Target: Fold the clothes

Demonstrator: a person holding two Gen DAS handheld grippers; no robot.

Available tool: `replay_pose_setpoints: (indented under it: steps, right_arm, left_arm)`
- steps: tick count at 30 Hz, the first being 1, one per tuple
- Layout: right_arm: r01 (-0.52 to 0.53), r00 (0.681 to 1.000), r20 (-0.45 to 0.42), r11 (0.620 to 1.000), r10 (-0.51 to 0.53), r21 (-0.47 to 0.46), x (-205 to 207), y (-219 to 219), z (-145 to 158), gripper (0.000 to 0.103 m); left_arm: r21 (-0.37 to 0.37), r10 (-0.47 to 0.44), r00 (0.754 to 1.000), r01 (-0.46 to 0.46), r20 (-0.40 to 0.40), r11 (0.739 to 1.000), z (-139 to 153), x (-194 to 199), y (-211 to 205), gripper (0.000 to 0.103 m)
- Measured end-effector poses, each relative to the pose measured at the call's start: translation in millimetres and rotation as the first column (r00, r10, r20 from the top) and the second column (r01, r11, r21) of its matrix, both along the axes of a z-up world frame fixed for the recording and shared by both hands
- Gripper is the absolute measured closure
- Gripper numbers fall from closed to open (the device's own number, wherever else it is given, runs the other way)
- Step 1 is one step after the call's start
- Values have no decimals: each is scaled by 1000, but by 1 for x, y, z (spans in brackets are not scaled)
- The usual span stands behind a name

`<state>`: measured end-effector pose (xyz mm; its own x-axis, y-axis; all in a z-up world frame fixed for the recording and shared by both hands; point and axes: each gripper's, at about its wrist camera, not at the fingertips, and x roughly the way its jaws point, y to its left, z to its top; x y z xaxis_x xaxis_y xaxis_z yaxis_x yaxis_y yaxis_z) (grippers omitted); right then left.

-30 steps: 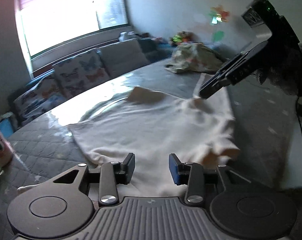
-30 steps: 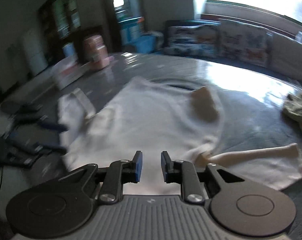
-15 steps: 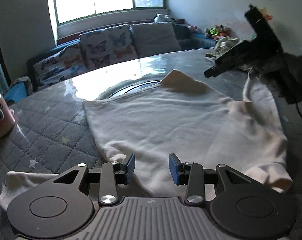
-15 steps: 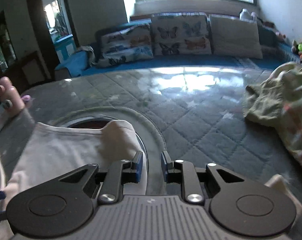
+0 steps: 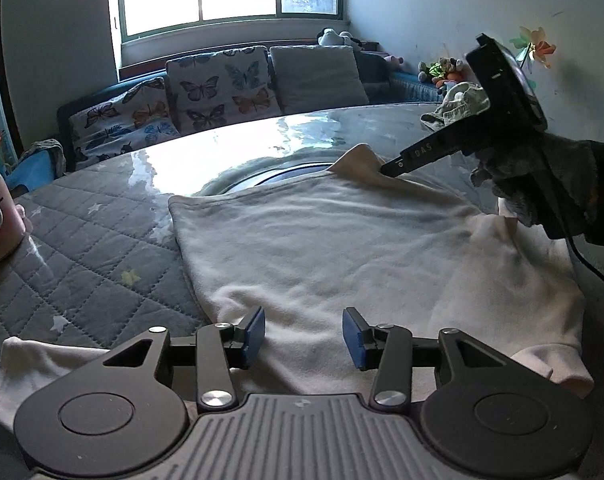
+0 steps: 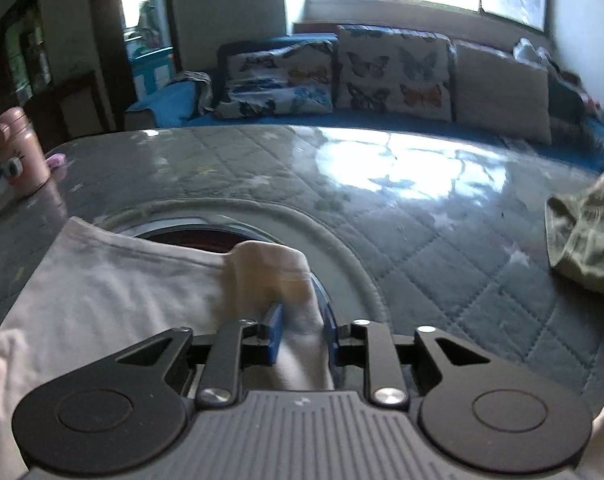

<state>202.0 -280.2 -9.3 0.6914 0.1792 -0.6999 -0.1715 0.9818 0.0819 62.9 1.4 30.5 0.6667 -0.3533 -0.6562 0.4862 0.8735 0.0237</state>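
Left wrist view: one cream garment (image 5: 342, 248), left tool (image 5: 303, 336) spread wide, right tool (image 5: 386, 169) pinching its far corner.

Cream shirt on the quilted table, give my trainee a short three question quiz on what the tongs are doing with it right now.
1. True or false: the left tongs are shut on the shirt.
2. Which part of the shirt sits between the right tongs? A) the far corner B) a sleeve cuff C) the collar
3. Fill in: the crumpled green garment lies on the ___ side of the right wrist view.

Key: 1 false, they stand open over the near hem; 2 A; 3 right.
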Motion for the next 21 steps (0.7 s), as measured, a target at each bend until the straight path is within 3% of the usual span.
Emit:
replay_pose_setpoints:
  steps: [5,6,7,10,13,15,17,21]
  right_arm:
    - [-32,999,5,999,31,28,2,2,-3,81]
    - [-44,999,8,999,44,20,1,4,-3,94]
    - [-49,999,16,999,49,0,0,6,-1,98]
    - [8,998,56,997,-3,-82,0,8,4,98]
    - [63,997,40,995,-60,-81,6,-1,3,98]
    - [79,997,27,995,-77,-65,7,-7,2,86]
    - [87,996,28,995,-86,-43,4,-14,7,82]
    - [92,995,29,995,-92,-27,-9,-28,23,81]
  left_arm:
    - [-2,1,1000,-1,-8,1000,-2,3,0,54]
    - [1,2,1000,-2,-9,1000,-3,4,0,54]
    - [4,4,1000,-4,-10,1000,-4,4,-1,54]
    - [9,10,1000,-9,-14,1000,-6,6,-1,53]
    - [11,15,1000,-15,-18,1000,-8,6,0,52]
    - [13,18,1000,-18,-20,1000,-9,7,1,52]
    - [16,20,1000,-20,-20,1000,-10,6,2,50]
    - [30,17,1000,-16,-12,999,-10,4,1,49]
